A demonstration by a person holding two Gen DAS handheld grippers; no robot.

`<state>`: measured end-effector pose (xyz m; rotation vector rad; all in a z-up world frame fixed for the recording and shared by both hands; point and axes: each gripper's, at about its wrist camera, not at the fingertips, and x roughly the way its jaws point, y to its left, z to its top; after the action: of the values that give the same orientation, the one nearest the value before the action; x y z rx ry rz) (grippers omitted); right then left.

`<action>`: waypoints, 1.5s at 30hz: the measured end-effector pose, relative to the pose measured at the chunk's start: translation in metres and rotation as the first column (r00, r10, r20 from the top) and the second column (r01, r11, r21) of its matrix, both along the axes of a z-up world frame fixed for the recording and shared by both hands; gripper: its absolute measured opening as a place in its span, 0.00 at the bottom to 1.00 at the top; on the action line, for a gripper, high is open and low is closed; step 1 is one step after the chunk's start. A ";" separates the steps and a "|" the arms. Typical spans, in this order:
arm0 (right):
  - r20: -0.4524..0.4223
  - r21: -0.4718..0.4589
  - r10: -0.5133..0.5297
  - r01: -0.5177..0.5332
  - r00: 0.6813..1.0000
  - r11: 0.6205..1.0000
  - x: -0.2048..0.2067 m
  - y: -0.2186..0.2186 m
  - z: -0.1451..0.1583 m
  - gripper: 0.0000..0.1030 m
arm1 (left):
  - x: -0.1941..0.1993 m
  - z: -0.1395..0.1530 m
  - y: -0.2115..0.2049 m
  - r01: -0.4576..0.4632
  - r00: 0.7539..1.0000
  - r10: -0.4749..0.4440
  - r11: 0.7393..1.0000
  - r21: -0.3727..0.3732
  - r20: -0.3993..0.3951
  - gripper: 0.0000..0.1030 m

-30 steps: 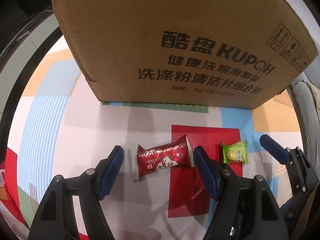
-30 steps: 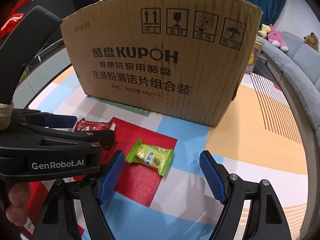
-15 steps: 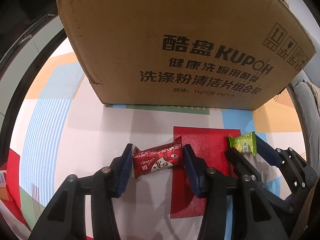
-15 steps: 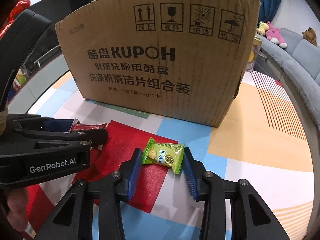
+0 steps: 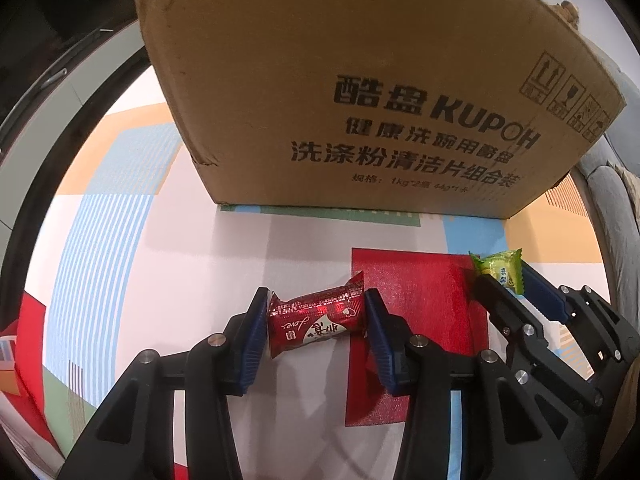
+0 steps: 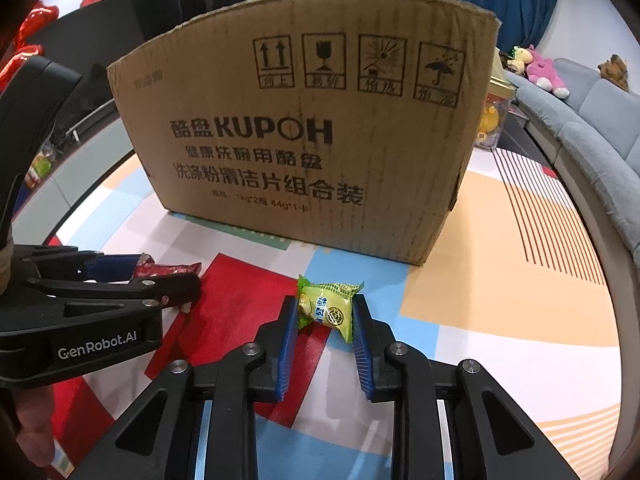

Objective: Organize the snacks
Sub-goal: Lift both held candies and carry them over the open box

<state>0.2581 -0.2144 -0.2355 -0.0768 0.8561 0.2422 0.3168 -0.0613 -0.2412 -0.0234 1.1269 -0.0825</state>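
Note:
A red-wrapped snack (image 5: pixel 316 320) lies on the patterned mat in front of a tall cardboard box (image 5: pixel 360 100). My left gripper (image 5: pixel 316 300) has its jaws closing on it, with the blue pads against both ends of the wrapper. To its right a green-wrapped snack (image 6: pixel 326 308) sits between the blue pads of my right gripper (image 6: pixel 324 306), whose jaws are closing and pressing its sides. The right wrist view also shows the left gripper (image 6: pixel 160 272) side-on with the red snack (image 6: pixel 168 269) in it. The box's inside is hidden.
The colourful floor mat (image 6: pixel 500 280) spreads around the box (image 6: pixel 304 140). A grey sofa (image 6: pixel 592 140) with plush toys (image 6: pixel 544 72) curves along the right. A black cabinet (image 6: pixel 160 12) stands behind the box. A person's finger (image 6: pixel 32 432) shows at lower left.
Both grippers went from wide open to closed around their snacks: the left on the red one, the right on the green one. The hands have barely shifted.

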 end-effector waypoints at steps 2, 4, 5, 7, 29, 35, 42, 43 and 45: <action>0.004 0.001 -0.001 0.001 1.000 1.000 0.000 -0.003 0.003 0.27 | -0.003 0.004 -0.002 0.000 1.000 0.000 1.000 0.001 0.008 0.44; 0.010 0.000 -0.001 0.001 1.000 1.000 -0.003 -0.004 0.008 0.27 | -0.007 0.009 -0.002 -0.001 1.000 0.001 1.000 0.001 0.016 0.44; 0.014 -0.001 0.000 0.000 1.000 1.000 -0.005 -0.002 0.012 0.27 | -0.011 0.011 -0.003 -0.001 1.000 0.001 1.000 0.000 0.020 0.44; 0.023 -0.002 0.001 -0.001 1.000 1.000 -0.007 -0.003 0.017 0.27 | -0.018 0.015 -0.004 -0.002 1.000 0.002 1.000 0.000 0.027 0.44; 0.139 0.010 -0.014 0.013 0.990 1.000 -0.033 0.000 0.082 0.27 | -0.067 0.090 0.002 0.001 0.990 0.000 1.000 -0.009 0.143 0.44; 0.170 0.011 -0.014 0.013 0.985 1.000 -0.043 0.001 0.095 0.27 | -0.069 0.104 0.003 0.000 0.986 0.003 1.000 -0.013 0.169 0.44; 0.206 0.014 -0.022 0.020 0.978 1.000 -0.046 0.000 0.114 0.27 | -0.071 0.121 0.004 0.002 0.979 0.002 1.000 -0.016 0.204 0.44; 0.212 0.014 -0.024 0.021 0.977 1.000 -0.047 0.000 0.117 0.27 | -0.071 0.123 0.003 0.002 0.978 0.001 1.000 -0.014 0.211 0.44; 0.220 0.014 -0.026 0.023 0.975 1.000 -0.047 -0.001 0.122 0.27 | -0.071 0.126 0.003 0.002 0.976 0.000 1.000 -0.013 0.219 0.44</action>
<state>0.2111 -0.2149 -0.1136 -0.0811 0.6346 0.2107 0.2454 -0.0580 -0.1147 -0.0250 0.9056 -0.0912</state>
